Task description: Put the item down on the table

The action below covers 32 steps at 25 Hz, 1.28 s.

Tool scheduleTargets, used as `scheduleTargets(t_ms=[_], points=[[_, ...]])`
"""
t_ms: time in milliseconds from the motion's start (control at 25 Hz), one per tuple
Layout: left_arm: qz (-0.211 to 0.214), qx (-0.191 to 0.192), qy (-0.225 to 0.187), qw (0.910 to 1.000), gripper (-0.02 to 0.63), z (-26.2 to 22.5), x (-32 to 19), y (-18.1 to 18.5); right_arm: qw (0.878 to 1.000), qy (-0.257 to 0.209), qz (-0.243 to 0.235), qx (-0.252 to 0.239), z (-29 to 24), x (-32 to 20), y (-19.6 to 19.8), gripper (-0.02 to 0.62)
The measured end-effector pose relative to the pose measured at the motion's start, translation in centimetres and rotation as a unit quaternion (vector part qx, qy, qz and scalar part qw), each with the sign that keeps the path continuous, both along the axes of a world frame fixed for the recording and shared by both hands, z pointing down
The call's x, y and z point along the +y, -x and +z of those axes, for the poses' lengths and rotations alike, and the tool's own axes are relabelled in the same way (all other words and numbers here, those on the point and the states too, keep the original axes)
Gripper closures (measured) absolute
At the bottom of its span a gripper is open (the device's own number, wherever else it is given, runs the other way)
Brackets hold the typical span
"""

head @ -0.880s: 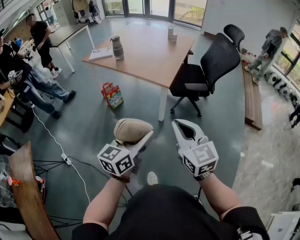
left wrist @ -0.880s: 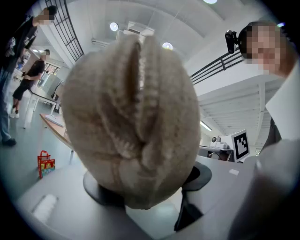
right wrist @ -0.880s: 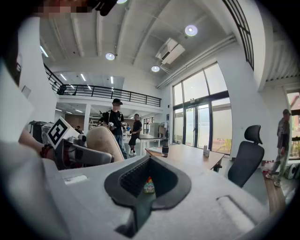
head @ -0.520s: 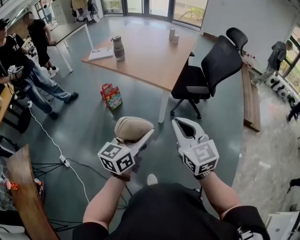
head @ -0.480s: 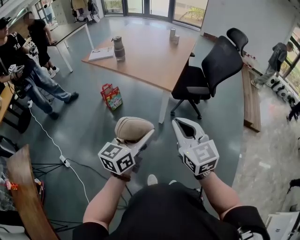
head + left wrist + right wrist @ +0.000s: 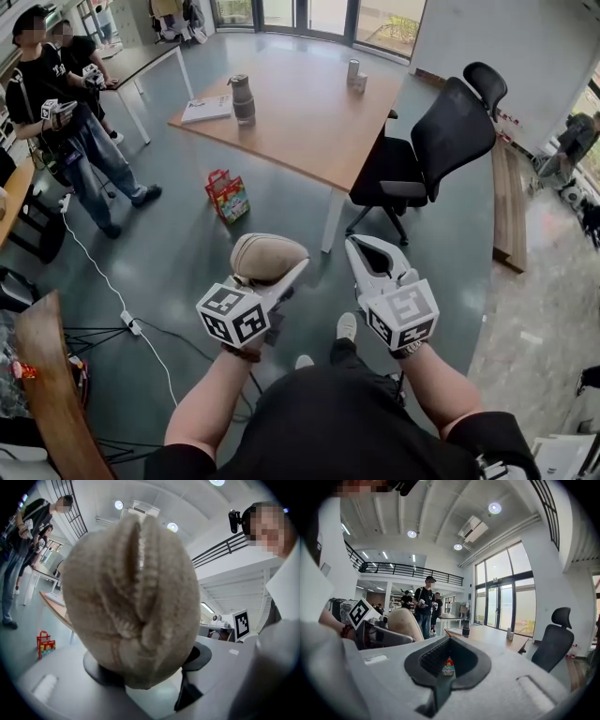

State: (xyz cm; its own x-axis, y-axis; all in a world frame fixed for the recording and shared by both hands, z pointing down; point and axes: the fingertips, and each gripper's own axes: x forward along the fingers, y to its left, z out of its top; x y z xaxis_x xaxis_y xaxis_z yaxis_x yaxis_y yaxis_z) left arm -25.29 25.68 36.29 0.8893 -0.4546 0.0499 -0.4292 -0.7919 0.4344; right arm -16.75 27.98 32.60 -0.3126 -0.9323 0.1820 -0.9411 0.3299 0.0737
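My left gripper [image 6: 272,267] is shut on a beige knitted item [image 6: 266,256], a rounded soft bundle that fills the left gripper view [image 6: 133,602]. I hold it at waist height over the floor. To its right, my right gripper [image 6: 361,251] is shut with nothing in it; its jaws meet in the right gripper view [image 6: 447,667]. The brown wooden table [image 6: 309,117] stands ahead, some way beyond both grippers. The beige item also shows at the left of the right gripper view [image 6: 404,623].
On the table are a grey cylinder [image 6: 243,98], a white book [image 6: 208,109] and small cups [image 6: 354,75]. A black office chair [image 6: 436,155] stands at its right. A colourful bag [image 6: 228,195] sits on the floor. People stand at the left [image 6: 70,112]. A cable [image 6: 112,300] runs along the floor.
The view has shifted slightly forward; the table and chair sit a little lower and to the right. The people at the left have moved nearer. Both grippers keep their pose.
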Motion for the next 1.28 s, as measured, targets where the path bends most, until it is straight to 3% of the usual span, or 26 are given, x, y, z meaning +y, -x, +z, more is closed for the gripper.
scheduleTargets(t_ms=[320, 920, 1280], points=[[-0.009, -0.007, 0.013, 0.9998, 0.273, 0.3, -3.6, -3.5, 1.000, 0.002, -0.010, -0.013, 0.2, -3.9, -3.7, 0.604], [-0.040, -0.009, 0.051, 0.9978, 0.273, 1.8, -13.3, -14.1, 0.998, 0.019, -0.045, -0.029, 1.5, -13.7, -14.5, 0.604], [-0.056, 0.001, 0.072, 0.9958, 0.273, 2.3, -17.1, -17.6, 0.997, 0.027, -0.065, -0.032, 2.2, -17.5, -17.9, 0.604]])
